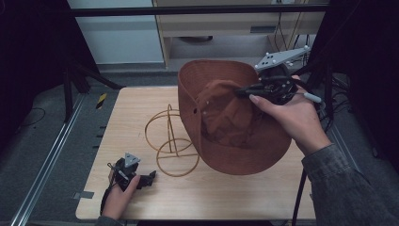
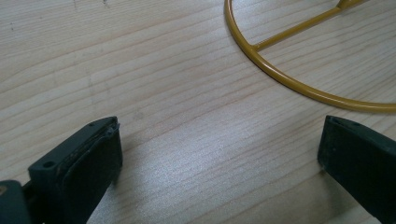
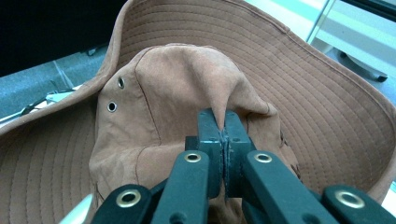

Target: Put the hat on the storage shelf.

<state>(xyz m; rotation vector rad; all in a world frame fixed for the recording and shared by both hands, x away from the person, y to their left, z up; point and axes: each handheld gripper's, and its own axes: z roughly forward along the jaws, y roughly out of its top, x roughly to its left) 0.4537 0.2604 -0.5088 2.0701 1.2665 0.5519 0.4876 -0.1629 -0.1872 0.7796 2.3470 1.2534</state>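
Observation:
A brown brimmed hat (image 1: 226,127) hangs tilted over the right half of the wooden table (image 1: 141,197), its crown facing me. My right gripper (image 1: 241,91) is shut on a fold of the hat's crown (image 3: 187,88), with the cloth pinched between the pads (image 3: 223,122). A yellow wire hat stand (image 1: 169,141) rests on the table just left of the hat. My left gripper (image 1: 149,177) lies near the table's front left, open, nothing between its pads (image 2: 93,154); the ring of the wire stand (image 2: 299,84) lies ahead of it.
Metal rails run along the floor left of the table (image 1: 47,160). A cabinet (image 1: 226,28) stands behind the table. Cables hang at the far right (image 1: 329,89).

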